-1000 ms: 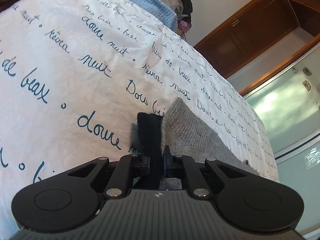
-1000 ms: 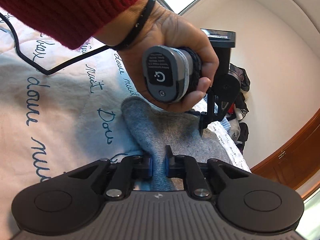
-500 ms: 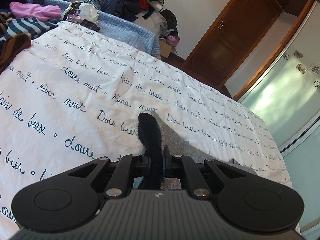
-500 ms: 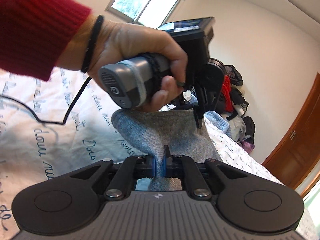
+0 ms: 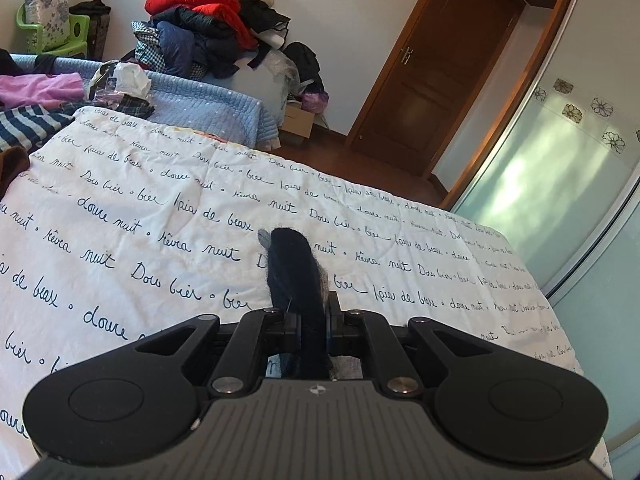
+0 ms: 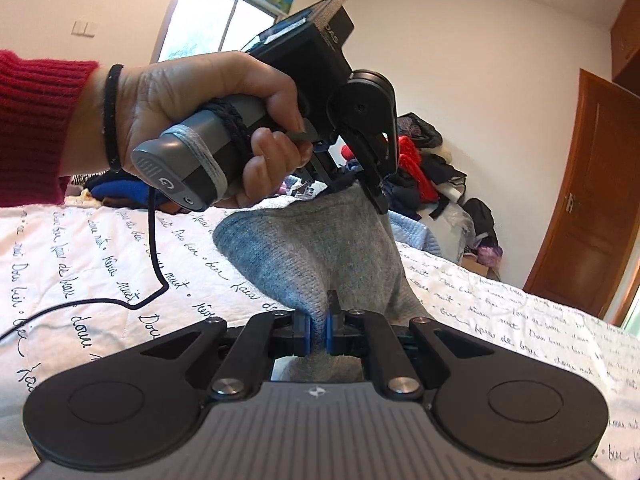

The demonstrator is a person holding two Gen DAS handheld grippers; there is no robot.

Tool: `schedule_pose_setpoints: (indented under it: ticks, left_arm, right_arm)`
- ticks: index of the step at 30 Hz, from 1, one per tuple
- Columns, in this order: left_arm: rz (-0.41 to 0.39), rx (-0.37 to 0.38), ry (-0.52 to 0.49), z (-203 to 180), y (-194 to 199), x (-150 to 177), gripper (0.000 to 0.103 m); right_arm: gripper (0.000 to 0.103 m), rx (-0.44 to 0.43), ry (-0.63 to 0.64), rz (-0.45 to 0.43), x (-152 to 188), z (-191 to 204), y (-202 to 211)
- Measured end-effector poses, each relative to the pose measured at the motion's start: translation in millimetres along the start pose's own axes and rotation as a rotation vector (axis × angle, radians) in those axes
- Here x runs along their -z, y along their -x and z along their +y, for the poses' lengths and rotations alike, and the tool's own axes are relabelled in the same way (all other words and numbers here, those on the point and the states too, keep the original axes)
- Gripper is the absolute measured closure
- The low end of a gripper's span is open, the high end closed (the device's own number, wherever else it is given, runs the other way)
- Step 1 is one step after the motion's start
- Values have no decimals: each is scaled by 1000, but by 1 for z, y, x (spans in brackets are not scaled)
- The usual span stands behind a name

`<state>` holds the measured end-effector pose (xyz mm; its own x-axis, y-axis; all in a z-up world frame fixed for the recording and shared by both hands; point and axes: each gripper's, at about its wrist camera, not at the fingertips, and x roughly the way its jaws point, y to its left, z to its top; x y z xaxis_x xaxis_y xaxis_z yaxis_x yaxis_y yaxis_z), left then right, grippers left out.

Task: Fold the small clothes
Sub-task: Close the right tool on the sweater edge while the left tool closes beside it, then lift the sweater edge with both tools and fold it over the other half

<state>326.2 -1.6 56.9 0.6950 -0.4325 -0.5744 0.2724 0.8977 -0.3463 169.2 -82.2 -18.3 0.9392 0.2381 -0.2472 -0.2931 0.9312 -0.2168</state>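
A small grey knit garment [image 6: 316, 252] with a dark navy end [image 5: 294, 268] is held up above the bed between both grippers. My left gripper [image 5: 312, 320] is shut on the navy end, which sticks up between its fingers. It also shows in the right wrist view [image 6: 360, 184], held by a hand above the cloth. My right gripper [image 6: 318, 326] is shut on the grey lower edge. The cloth hangs stretched between the two grippers.
The bed has a white quilt [image 5: 140, 220] printed with blue script. A black cable [image 6: 132, 300] trails across it. Piles of clothes [image 5: 208, 28] lie on a blue-covered bed beyond. A wooden door [image 5: 432, 80] and a glass wardrobe [image 5: 560, 184] stand at the right.
Both grippers have lifted the garment off the quilt. The left gripper rose and tilted level, so the room beyond shows. The grey cloth now hangs taller between them.
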Motion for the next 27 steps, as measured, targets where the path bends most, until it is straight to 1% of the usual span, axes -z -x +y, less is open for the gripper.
schedule_pose_setpoints:
  ticks: [5,12,17,24,27]
  left_arm:
    - [-5,-12,-50,-30,1,2,93]
    - [-16,14,-113,-75,-4,8,93]
    - [-7,34,-155,-107,-14,18,93]
    - [12,62,-213,-144,-31,35,93]
    - [29,73,-236,-159,-39,44,93]
  right_arm:
    - [96,0,-83,-3,7,-18,7]
    - [96,21,-173,-12,19,-43,20]
    - [96,46,-234,-2,30,-59,33]
    - [96,80,-309,18,46,-78,56]
    - [96,85,-348,26,51,-87,59]
